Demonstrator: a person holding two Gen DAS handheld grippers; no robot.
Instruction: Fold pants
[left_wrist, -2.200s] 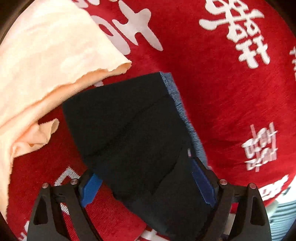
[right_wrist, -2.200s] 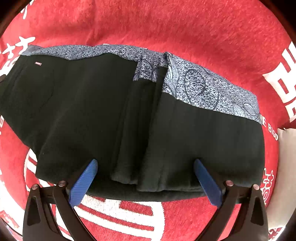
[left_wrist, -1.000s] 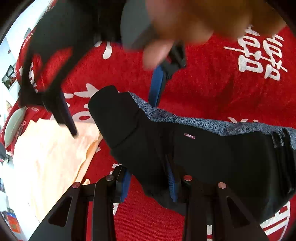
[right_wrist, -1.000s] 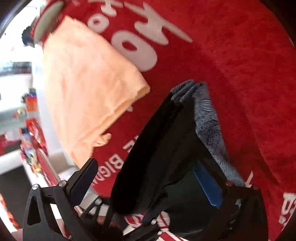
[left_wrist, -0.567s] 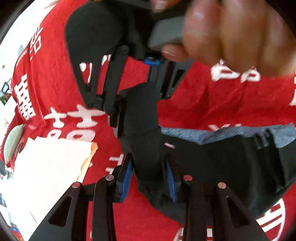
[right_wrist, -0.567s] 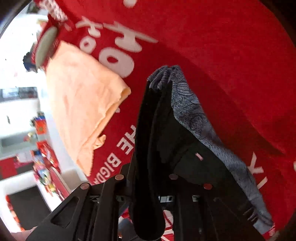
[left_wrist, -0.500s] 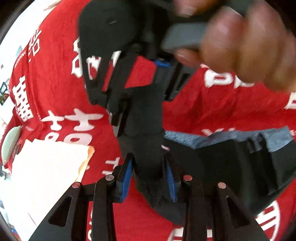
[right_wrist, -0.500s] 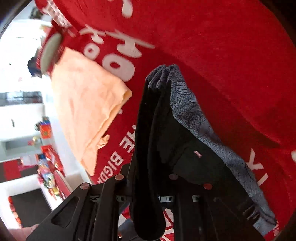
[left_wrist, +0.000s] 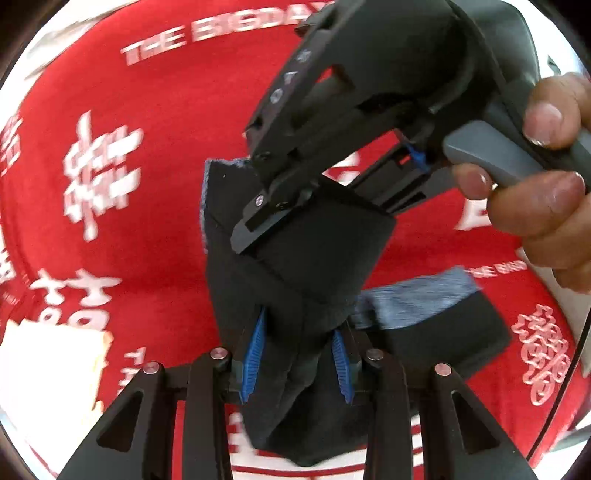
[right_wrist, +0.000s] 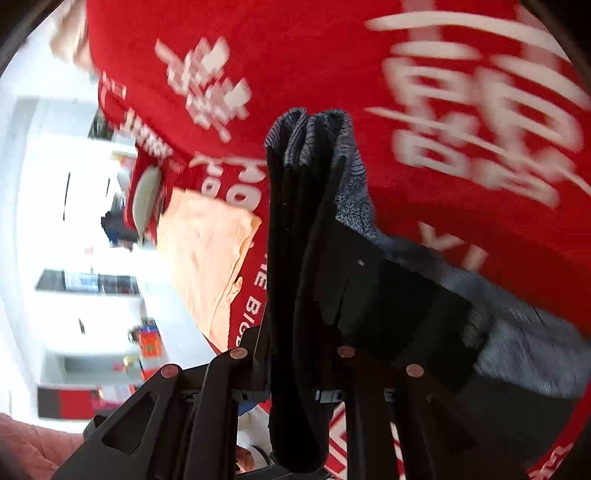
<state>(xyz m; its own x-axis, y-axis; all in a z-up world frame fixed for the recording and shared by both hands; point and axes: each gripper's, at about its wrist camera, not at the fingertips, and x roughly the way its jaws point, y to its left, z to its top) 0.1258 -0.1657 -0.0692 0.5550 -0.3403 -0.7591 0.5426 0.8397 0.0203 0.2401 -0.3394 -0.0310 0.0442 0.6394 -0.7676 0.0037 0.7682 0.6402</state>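
The black pants (left_wrist: 295, 273) with a grey-blue patterned waistband (left_wrist: 417, 299) are lifted above the red cloth. My left gripper (left_wrist: 297, 354) is shut on a bunched end of the pants between its blue pads (left_wrist: 255, 350). My right gripper (left_wrist: 266, 221) shows in the left wrist view, held by a hand (left_wrist: 543, 184), shut on the pants' upper fold. In the right wrist view the pants (right_wrist: 295, 258) hang as a thick folded bundle through my right gripper (right_wrist: 295, 376), waistband (right_wrist: 332, 147) uppermost.
A red cloth with white characters (left_wrist: 103, 166) covers the table. An orange cloth (right_wrist: 207, 258) lies near the table's edge, also pale at the lower left of the left wrist view (left_wrist: 48, 362). A room with shelves (right_wrist: 74, 280) lies beyond the edge.
Both grippers closed on the pants and lifted them off the cloth. The right gripper has carried its end over toward the left gripper, and both views have swung round.
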